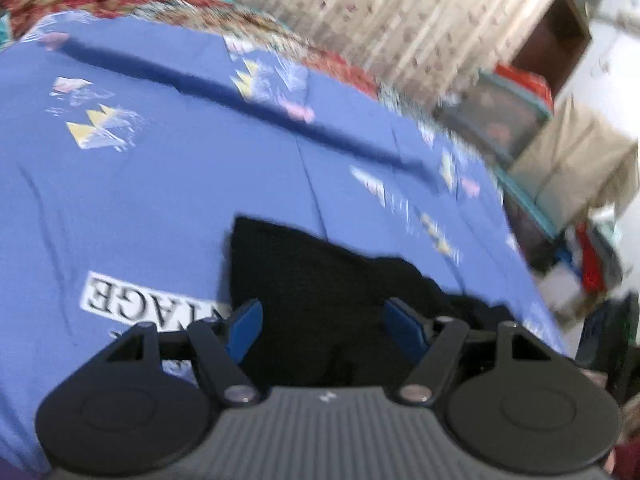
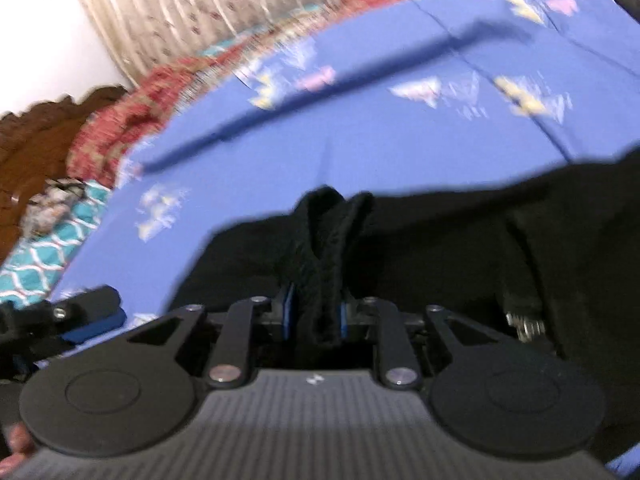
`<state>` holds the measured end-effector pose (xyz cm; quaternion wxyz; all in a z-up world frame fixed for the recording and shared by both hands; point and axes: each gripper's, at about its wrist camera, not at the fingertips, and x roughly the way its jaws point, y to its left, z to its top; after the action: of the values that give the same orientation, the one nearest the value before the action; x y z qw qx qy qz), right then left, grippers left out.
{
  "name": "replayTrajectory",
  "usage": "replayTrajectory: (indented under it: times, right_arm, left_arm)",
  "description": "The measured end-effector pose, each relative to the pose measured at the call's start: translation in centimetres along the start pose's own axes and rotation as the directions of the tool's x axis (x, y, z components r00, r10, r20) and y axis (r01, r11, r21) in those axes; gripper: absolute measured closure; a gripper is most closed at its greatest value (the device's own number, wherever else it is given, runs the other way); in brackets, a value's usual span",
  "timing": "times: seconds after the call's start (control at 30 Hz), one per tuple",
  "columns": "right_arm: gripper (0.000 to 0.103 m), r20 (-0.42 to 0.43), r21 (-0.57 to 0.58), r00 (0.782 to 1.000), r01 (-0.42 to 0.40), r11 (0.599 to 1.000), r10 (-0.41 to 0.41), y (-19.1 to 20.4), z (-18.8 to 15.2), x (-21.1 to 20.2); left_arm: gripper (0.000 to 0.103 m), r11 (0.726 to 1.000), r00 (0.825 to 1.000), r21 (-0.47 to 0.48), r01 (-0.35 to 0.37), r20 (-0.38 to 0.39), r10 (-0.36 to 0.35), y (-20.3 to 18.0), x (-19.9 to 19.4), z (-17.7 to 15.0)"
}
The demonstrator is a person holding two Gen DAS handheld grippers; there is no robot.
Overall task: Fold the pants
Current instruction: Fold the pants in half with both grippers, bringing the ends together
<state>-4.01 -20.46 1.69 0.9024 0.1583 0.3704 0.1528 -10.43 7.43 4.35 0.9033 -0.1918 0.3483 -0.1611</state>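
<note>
Pants [image 2: 460,248], black and soft-napped, lie rumpled on a blue printed bed sheet [image 1: 160,200]. The right hand-held gripper [image 2: 314,316] clamps a thick, fuzzy fold between blue pads. The left hand-held gripper [image 1: 322,326] hovers spread above a squared corner of the cloth; only this view shows lettering on the sheet.

Matte black two-finger left gripper [image 1: 322,326] with blue-padded fingers [image 1: 246,330]; ribbed grey body, round black discs, silver pivot screws; right gripper [image 2: 314,314] identical.
</note>
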Motion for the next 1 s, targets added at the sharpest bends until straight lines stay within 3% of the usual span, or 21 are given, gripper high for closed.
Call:
replayTrajectory:
  times: [0.03,0.13,0.17,0.23,0.43,0.5,0.57,0.67,0.83,1.0]
  right_arm:
    - [0.063,-0.022,-0.014,1.000,0.014,1.000,-0.015,-0.1,-0.2,0.6]
    - [0.062,-0.081,0.033,0.996,-0.039,0.999,0.042,-0.2,-0.4,1.0]
    - [0.062,-0.110,0.068,0.990,-0.080,0.994,0.087,-0.8,-0.4,0.9]
    - [0.061,-0.130,0.107,0.984,-0.105,0.989,0.118,-0.9,-0.3,0.9]
    - [0.061,0.081,-0.039,0.996,-0.041,0.998,0.044,0.6,0.1,-3.1]
    - [0.062,0.061,-0.075,0.997,-0.037,0.997,0.042,0.8,-0.3,-2.1]
    - [0.062,-0.042,-0.089,0.999,0.021,0.996,-0.025,0.4,-0.8,0.4]
    - [0.061,-0.058,0.061,0.998,-0.019,0.998,0.023,-1.5,-0.1,0.5]
    - [0.061,0.088,0.075,0.994,-0.066,0.995,0.059,-3.0,1.1,-3.1]
    - [0.062,0.178,0.124,0.984,-0.006,0.992,-0.016,-6.5,1.2,-6.6]
  left_arm:
    - [0.034,0.999,0.999,0.024,-0.029,-0.036,0.030,-0.3,0.9,-0.4]
    - [0.033,0.984,0.979,0.087,-0.154,-0.121,0.164,-0.4,3.1,-1.6]
    - [0.026,0.975,0.969,0.114,-0.192,-0.135,0.206,-0.1,3.5,-2.0]
    - [0.023,0.972,0.961,0.106,-0.211,-0.162,0.226,0.8,4.0,-2.5]
    - [0.022,0.968,0.957,0.115,-0.225,-0.160,0.241,0.6,3.7,-2.3]
    - [0.023,0.969,0.959,0.106,-0.222,-0.159,0.237,0.5,3.4,-2.2]
    - [0.025,0.975,0.964,0.083,-0.208,-0.150,0.218,0.4,2.6,-1.9]
    - [0.027,0.983,0.978,0.049,-0.179,-0.099,0.184,0.2,0.2,-0.8]
    - [0.027,0.995,0.995,0.017,-0.099,-0.012,0.099,-1.8,-1.1,2.9]
    - [0.033,0.997,0.998,0.073,-0.017,-0.058,0.021,-6.1,4.3,4.7]
